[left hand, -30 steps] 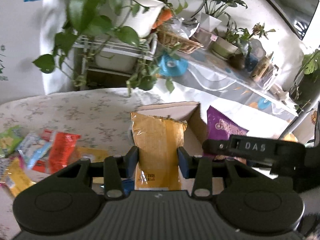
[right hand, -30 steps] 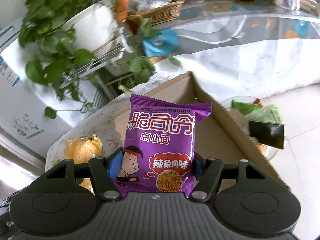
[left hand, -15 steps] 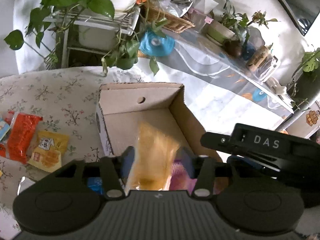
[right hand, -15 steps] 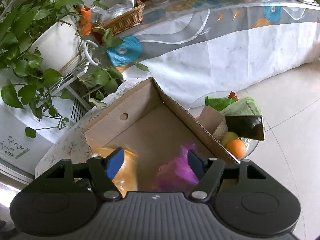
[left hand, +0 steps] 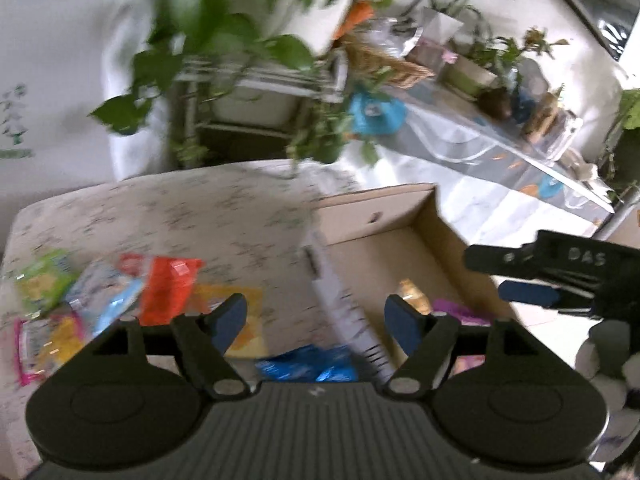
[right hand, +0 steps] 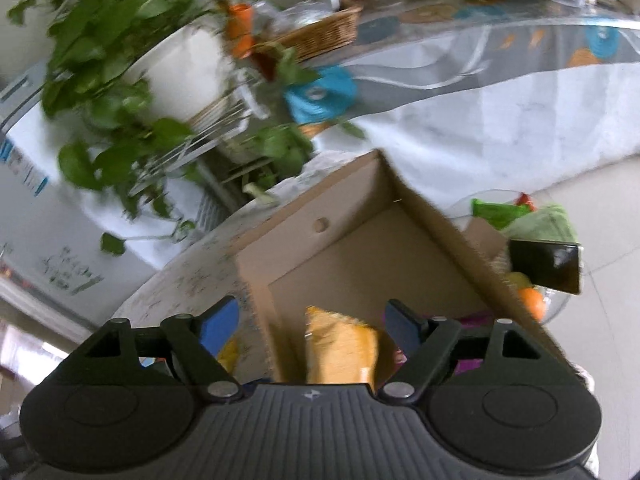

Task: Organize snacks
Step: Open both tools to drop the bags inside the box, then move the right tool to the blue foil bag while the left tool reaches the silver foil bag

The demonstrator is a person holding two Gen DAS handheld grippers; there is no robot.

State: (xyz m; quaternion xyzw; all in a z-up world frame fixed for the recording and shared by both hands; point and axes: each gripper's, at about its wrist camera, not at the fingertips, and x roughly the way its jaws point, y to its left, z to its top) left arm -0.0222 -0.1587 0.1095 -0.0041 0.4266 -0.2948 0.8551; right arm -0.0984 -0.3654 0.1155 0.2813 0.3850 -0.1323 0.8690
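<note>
**Both grippers empty over the cardboard box**

My left gripper (left hand: 316, 318) has its fingers spread wide with nothing between them, straddling the near left wall of the cardboard box (left hand: 376, 216). My right gripper (right hand: 312, 318) is likewise spread and empty above the box (right hand: 348, 248).

The right view shows the yellow snack bag (right hand: 340, 352) lying inside the box; the left view shows only its tip (left hand: 410, 290) beside a purple packet (left hand: 456, 310).

Only the left view shows the loose snacks left of the box: an orange packet (left hand: 168, 288) and a blue packet (left hand: 308, 366) on the floral tablecloth (left hand: 180, 216). Potted plants (left hand: 224, 40) stand behind the box; both views are motion-blurred.
</note>
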